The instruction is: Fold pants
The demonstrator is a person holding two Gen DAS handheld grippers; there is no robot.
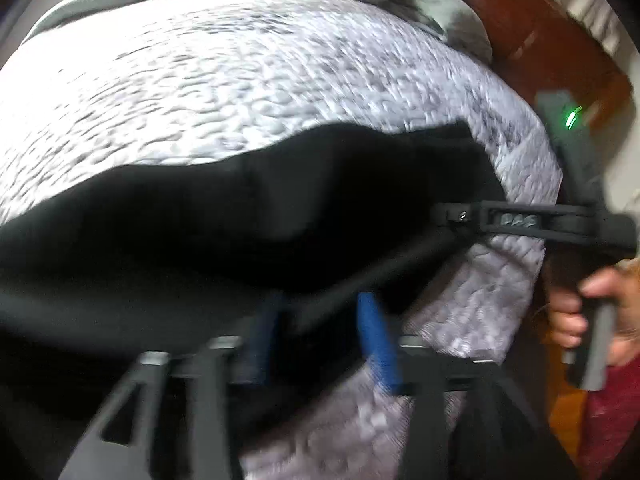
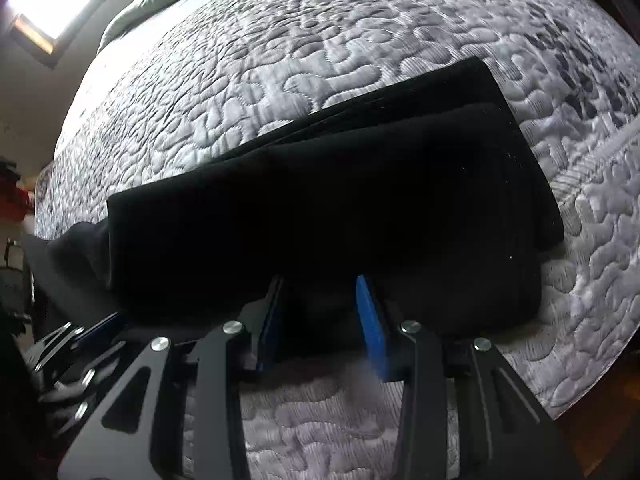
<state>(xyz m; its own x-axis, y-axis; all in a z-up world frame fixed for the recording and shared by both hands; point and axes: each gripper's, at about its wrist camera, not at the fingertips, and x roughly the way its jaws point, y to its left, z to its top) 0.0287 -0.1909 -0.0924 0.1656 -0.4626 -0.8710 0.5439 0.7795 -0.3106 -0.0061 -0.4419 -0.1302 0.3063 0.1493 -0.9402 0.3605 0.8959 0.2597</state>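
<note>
On quilted bedspread (image 2: 320, 40), folded black pants (image 2: 320, 208); both hand-held grippers (image 1: 320, 332) (image 2: 320, 320) spread, no legible writing.

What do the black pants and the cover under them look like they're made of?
Black pants: a soft, matte, fairly thick cloth, perhaps fleece or knit; no shine, and the folded layers stack with rounded edges.
Bed cover: quilted grey-white fabric with a slight sheen, its stitched winding lines puffing up between seams; the fibre itself cannot be told.
</note>
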